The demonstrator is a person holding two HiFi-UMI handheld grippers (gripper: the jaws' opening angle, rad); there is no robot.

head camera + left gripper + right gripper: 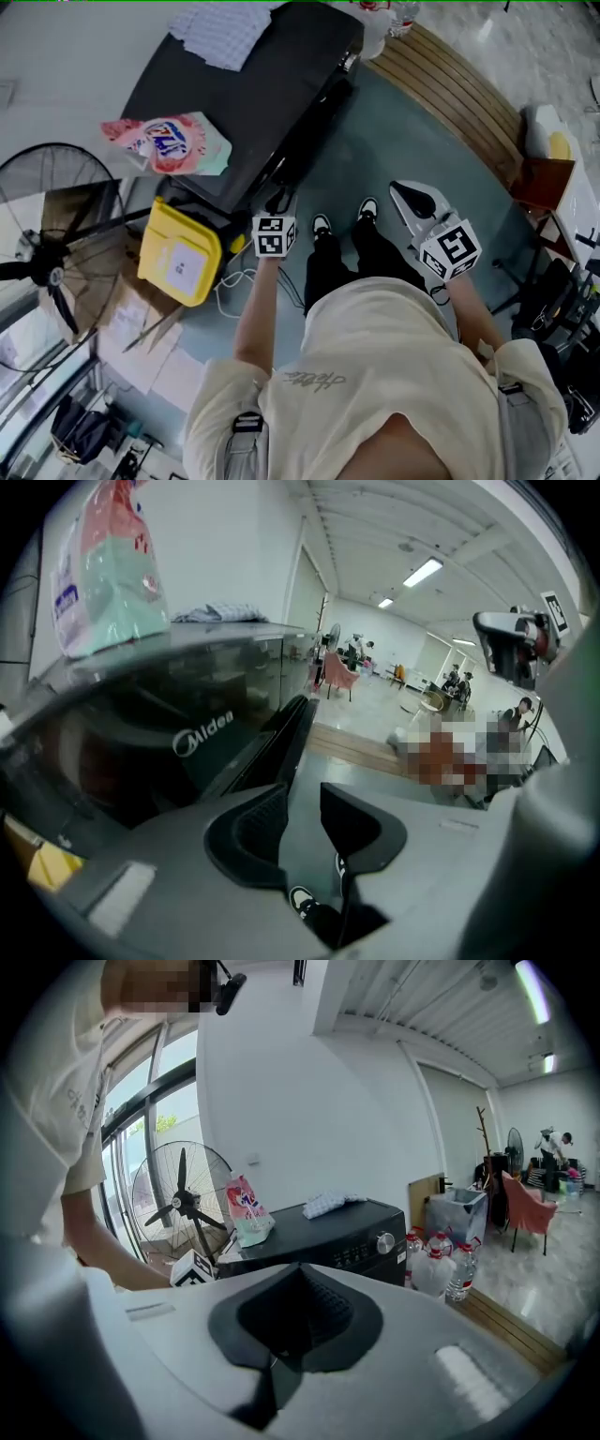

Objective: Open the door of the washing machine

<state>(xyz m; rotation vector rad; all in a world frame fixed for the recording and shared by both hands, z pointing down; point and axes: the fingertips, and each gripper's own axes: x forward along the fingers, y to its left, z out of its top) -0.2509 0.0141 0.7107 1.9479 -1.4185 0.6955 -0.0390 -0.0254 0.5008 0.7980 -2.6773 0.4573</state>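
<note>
The black washing machine [253, 84] stands ahead of me, its top seen from above. Its front door [314, 127] hangs swung out from the front face; in the left gripper view the door [281, 738] juts toward the camera beside the Midea logo. My left gripper [278, 199] is low by the door's free edge, and its jaws [302, 803] stand open with only floor and a shoe showing between them. Away from the machine to the right, my right gripper [410, 192] is held up. Its jaws [300, 1283] are shut on nothing.
A pink detergent bag [169, 141] and a checked cloth [220, 33] lie on the machine top. A yellow box [178, 253] and a standing fan [56, 253] are to the left. Water bottles [450, 1265] stand on a wooden platform [450, 84] to the right.
</note>
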